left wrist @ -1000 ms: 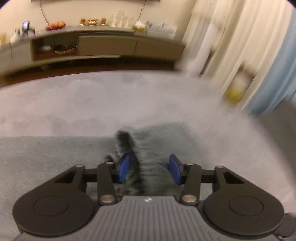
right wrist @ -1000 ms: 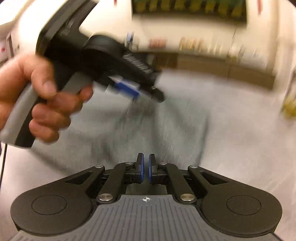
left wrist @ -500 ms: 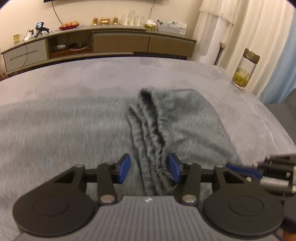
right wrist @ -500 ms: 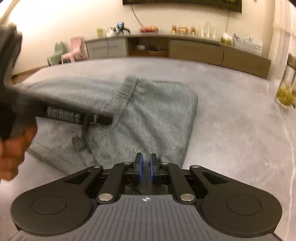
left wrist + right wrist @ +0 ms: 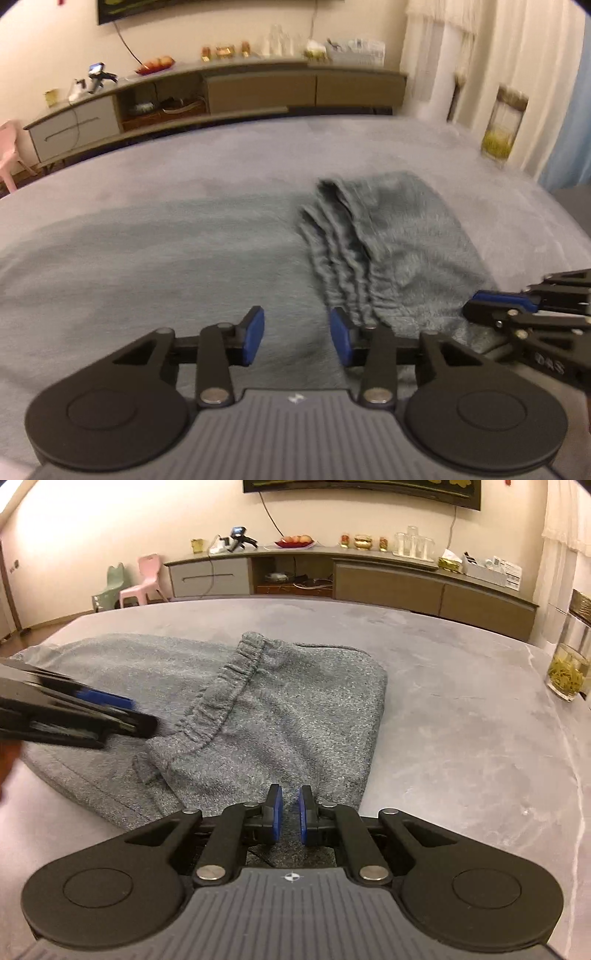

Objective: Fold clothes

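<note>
A grey fleece garment lies folded on the grey surface, its ribbed waistband running diagonally across the top layer. My right gripper sits at the garment's near edge, its blue pads a narrow gap apart with cloth under them. In the left wrist view the same garment lies ahead and to the right. My left gripper is open just left of the waistband, with only the flat lower layer between its pads. The right gripper rests on the garment's right corner.
A glass jar with yellow-green contents stands at the surface's right edge. A long sideboard with bowls and glasses runs along the back wall. Small pink and green chairs stand at the far left. Curtains hang on the right.
My left gripper has slid left off the waistband ridge, which lay between its pads half a second ago. The folded garment has settled flat. My right gripper has kept its place.
</note>
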`<action>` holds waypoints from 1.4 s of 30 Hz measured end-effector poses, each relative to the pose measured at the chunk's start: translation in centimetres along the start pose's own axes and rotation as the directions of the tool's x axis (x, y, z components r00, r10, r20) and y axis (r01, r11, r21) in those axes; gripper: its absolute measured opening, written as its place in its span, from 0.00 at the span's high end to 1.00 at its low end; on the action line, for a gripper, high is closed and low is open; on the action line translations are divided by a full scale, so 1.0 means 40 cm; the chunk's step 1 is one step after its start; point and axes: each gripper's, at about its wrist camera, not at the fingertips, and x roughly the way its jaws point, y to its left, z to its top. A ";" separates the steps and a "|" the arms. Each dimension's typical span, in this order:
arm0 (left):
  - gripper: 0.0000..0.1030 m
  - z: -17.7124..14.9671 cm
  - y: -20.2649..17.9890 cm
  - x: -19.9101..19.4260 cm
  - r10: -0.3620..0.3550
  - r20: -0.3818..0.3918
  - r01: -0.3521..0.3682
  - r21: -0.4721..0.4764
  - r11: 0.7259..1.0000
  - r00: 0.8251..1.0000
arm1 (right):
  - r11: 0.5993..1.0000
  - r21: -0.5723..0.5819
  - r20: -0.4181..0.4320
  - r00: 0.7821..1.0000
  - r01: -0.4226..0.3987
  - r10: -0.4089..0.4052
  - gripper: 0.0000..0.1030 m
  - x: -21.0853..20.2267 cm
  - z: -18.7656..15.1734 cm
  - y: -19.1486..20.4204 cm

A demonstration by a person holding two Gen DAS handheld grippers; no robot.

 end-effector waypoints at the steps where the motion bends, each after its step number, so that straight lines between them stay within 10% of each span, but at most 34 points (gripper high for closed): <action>1: 0.61 -0.006 0.034 -0.035 -0.001 0.017 0.001 -0.020 1.000 1.000 | 1.000 -0.001 0.007 1.000 0.006 -0.006 0.92 -0.009 0.008 0.009; 6: 0.58 -0.051 0.301 -0.197 0.113 0.079 -0.097 -0.180 0.979 0.990 | 0.999 -0.004 0.042 0.998 0.038 -0.038 0.82 -0.054 0.046 0.055; 8: 0.57 -0.080 0.452 -0.240 0.208 0.069 -0.180 -0.291 0.940 0.976 | 0.999 -0.014 0.057 0.997 0.044 -0.043 0.58 -0.069 0.060 0.082; 13: 0.46 -0.204 0.846 -0.370 0.433 0.012 -0.340 -0.600 0.724 0.901 | 0.991 -0.132 0.074 0.997 -0.011 0.021 0.42 -0.057 0.084 0.277; 15: 0.43 -0.253 0.983 -0.399 0.441 -0.016 -0.324 -0.701 0.635 0.897 | 0.983 -0.178 0.076 0.996 -0.036 0.050 0.31 -0.050 0.092 0.362; 19: 0.34 -0.298 1.147 -0.388 0.420 -0.048 -0.298 -0.777 0.555 0.906 | 0.944 -0.290 0.032 0.984 -0.160 0.176 0.22 -0.008 0.114 0.597; 25: 0.30 -0.341 1.227 -0.315 0.341 -0.030 -0.224 -0.807 0.547 0.940 | 0.847 -0.441 -0.068 0.952 -0.298 0.300 0.20 0.137 0.207 0.995; 33: 0.34 -0.364 1.223 -0.277 0.346 -0.019 -0.240 -0.757 0.608 0.938 | 0.864 -0.440 -0.144 0.968 -0.247 0.204 0.25 0.419 0.370 1.301; 37: 0.71 -0.364 1.206 -0.267 0.348 -0.011 -0.254 -0.704 0.663 0.937 | 0.874 -0.401 -0.226 0.954 -0.275 0.197 0.33 0.497 0.375 1.319; 42: 0.85 -0.388 1.223 -0.275 0.308 0.046 -0.167 -0.760 0.628 0.950 | 0.902 -0.292 -0.299 0.926 -0.318 0.230 0.31 0.537 0.438 1.316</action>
